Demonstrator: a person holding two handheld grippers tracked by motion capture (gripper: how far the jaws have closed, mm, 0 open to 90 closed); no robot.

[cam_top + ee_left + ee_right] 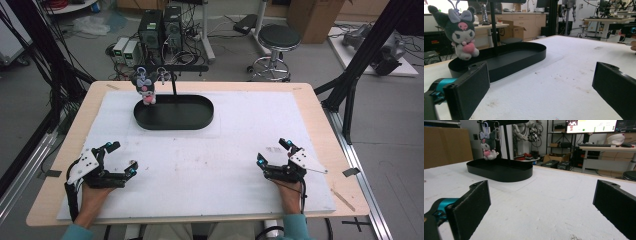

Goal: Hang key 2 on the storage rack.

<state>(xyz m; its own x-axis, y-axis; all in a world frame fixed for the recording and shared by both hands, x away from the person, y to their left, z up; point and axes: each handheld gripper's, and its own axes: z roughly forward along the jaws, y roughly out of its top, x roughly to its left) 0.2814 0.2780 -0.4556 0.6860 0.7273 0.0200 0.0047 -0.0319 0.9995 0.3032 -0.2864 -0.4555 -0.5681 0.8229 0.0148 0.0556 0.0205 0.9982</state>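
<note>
High view: saw white foam-covered wooden table [210, 165], largest item. Then black oval metal tray [175, 120] at far centre, thin black T-shaped stand [173, 80] rising from it. Left gripper [121, 159] near front left edge, jaws spread wide, holding nothing. Right gripper [273, 152] near front right edge, jaws likewise spread, empty. Both well apart from tray. Smallest: grey-and-white plush keychain doll with pink heart [145, 87], hanging from stand's bar over tray's left end [462, 32].
</note>
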